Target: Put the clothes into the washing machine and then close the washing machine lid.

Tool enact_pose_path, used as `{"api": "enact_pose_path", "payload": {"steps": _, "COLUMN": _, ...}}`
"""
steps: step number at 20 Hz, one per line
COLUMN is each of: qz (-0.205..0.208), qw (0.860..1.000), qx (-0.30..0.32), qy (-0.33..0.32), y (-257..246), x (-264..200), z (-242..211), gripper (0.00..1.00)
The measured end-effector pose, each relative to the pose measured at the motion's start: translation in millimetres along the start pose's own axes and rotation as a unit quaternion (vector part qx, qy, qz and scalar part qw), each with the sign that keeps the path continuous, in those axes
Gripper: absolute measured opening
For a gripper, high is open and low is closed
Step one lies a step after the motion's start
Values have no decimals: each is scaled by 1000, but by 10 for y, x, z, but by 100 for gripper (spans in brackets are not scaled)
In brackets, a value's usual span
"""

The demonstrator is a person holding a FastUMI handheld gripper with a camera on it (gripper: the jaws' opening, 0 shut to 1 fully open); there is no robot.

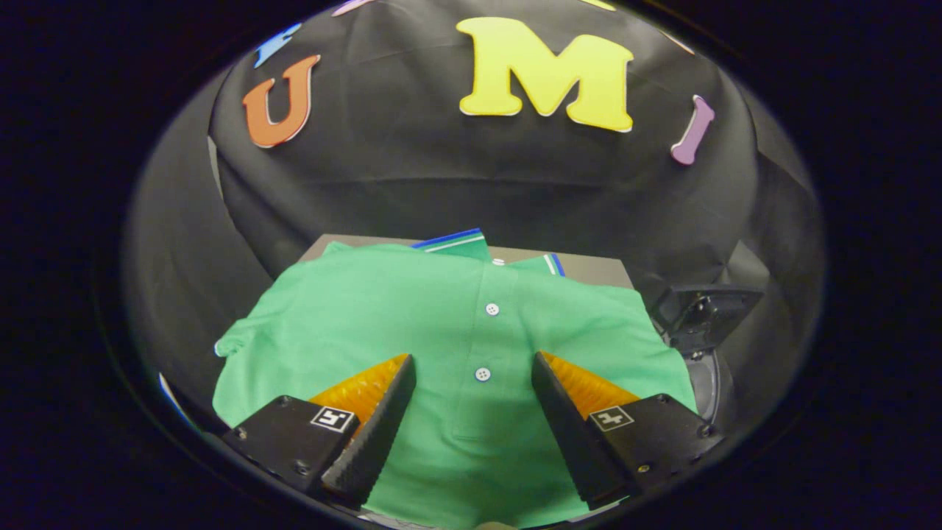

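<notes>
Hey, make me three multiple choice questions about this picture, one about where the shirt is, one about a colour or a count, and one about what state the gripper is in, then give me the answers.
1. Where does the green polo shirt lie?
A. Spread flat under and ahead of the fingers
B. Hanging from the booth wall
C. Bunched up inside a basket

2. How many white buttons show on the shirt's placket?
A. None
B. Two
C. Five

3. What state is the gripper in?
A. Shut on the shirt
B. Shut on nothing
C. Open, with its fingers apart over the shirt

Answers:
1 A, the shirt lies spread out on a surface, its collar beyond the fingers.
2 B, one button sits ahead of the fingers and another lies between the fingertips.
3 C, a wide gap of green cloth shows between the two fingers.
</notes>
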State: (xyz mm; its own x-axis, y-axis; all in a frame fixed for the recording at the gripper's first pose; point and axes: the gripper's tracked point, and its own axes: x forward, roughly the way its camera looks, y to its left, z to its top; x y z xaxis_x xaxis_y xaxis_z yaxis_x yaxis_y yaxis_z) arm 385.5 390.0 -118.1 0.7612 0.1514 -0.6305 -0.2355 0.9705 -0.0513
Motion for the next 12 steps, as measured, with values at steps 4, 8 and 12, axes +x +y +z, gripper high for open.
{"api": "enact_pose_path", "payload": {"steps": 4, "qz": 0, "qw": 1000, "qx": 3, "qy": 11, "y": -5, "x": 2, "z": 2, "gripper": 100}}
{"api": "enact_pose_path", "payload": {"steps": 8, "qz": -1, "qw": 1000, "qx": -15, "qy": 26, "y": -34, "x": 4, "z": 10, "gripper": 85}}
{"api": "enact_pose_path", "payload": {"steps": 12, "qz": 5, "qw": 999, "qx": -31, "qy": 14, "y": -132, "x": -15, "z": 9, "gripper": 33}}
